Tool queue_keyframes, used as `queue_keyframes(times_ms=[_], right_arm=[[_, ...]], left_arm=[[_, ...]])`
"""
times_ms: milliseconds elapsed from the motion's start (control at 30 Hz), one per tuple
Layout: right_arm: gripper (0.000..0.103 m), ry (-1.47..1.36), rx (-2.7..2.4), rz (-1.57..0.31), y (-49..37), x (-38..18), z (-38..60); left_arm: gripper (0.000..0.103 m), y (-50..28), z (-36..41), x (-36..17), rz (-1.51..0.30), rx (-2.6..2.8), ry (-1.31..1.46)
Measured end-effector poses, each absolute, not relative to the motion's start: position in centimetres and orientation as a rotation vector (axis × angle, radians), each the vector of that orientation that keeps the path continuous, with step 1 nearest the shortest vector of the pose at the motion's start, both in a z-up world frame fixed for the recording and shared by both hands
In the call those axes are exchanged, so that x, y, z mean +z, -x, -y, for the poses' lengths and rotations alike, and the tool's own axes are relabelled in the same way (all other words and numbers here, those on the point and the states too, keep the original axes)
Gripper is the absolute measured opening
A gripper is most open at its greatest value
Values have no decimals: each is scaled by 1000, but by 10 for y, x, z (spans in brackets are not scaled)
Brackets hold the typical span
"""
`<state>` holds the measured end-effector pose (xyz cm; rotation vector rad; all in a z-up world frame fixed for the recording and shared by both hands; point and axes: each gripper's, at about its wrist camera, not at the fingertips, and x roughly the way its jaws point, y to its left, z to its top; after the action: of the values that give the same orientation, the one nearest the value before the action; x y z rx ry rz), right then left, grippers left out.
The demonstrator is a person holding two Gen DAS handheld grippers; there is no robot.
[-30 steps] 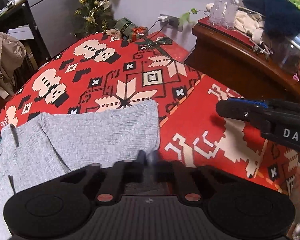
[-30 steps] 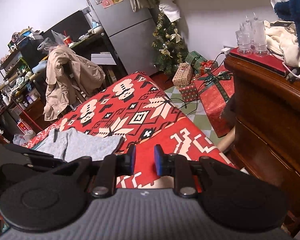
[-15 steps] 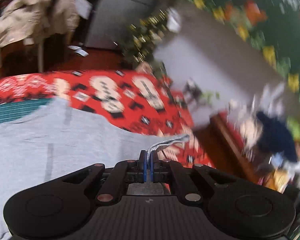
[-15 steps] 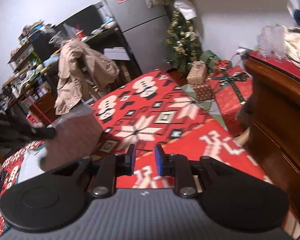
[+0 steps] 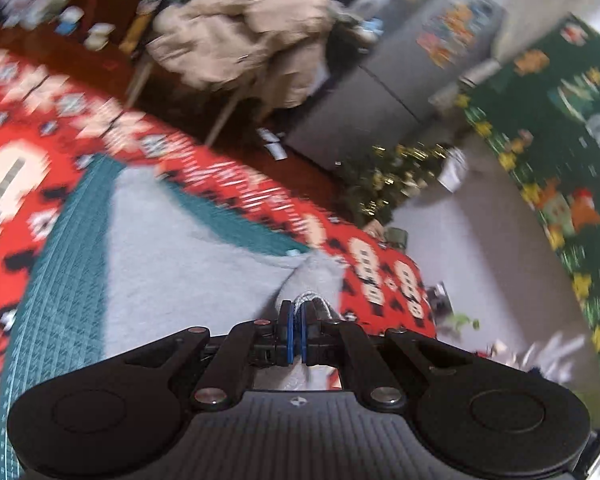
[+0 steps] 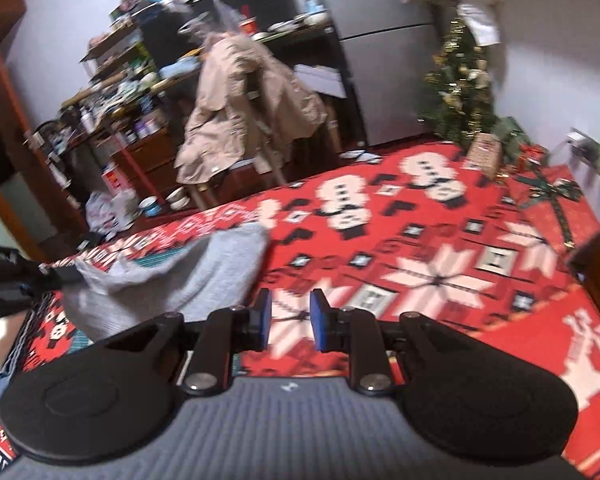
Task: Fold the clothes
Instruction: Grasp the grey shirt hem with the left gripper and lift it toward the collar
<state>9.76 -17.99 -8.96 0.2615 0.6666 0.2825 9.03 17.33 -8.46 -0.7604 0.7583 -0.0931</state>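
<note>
On top of a big red blanket [image 6: 440,264] lies a soft grey shirt [image 5: 172,264]. The blanket looks woolly and has blocky white snowflakes, white snowmen and little black squares all over it. A green mat [image 5: 56,300] with a grid of thin lines sits on the blanket, and part of the shirt rests on it. The shirt cloth is fuzzy and plain, with a small ribbed knit.

The left gripper [image 5: 298,316] is made of hard black plastic with blue rubber pads. Its two fingers are squeezed tight together on a bunched corner of the grey shirt, and a little fold of cloth pokes up between the pads. From that pinch the cloth slopes away toward the flat part of the shirt. In the right wrist view the shirt makes a lumpy, lifted hump at the left side of the blanket, and the left gripper shows as a dark shape at the far left edge.

The right gripper [image 6: 288,320] has the same black arms and flat blue pads [image 6: 265,316]. Its fingers stand a little apart with nothing between them; only the red blanket shows through the gap. It is just beside the shirt, not touching it.

Behind the blanket a puffy tan coat [image 6: 244,108] hangs over a chair. A smooth grey fridge [image 6: 384,52] stands by a small Christmas tree [image 6: 460,80] with gold trim.
</note>
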Motion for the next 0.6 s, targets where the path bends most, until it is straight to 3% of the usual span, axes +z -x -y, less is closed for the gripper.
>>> queue_keyframes(times_ms=[367,600], right_arm=[[24,-160,413,-760,-99,-90,105],[26,-101,458,-817,-90,-106,81]], left_arm=[[5,-88,-215,-140,-825,-25,958],[14,-64,-224,-137,-812,-97,914]])
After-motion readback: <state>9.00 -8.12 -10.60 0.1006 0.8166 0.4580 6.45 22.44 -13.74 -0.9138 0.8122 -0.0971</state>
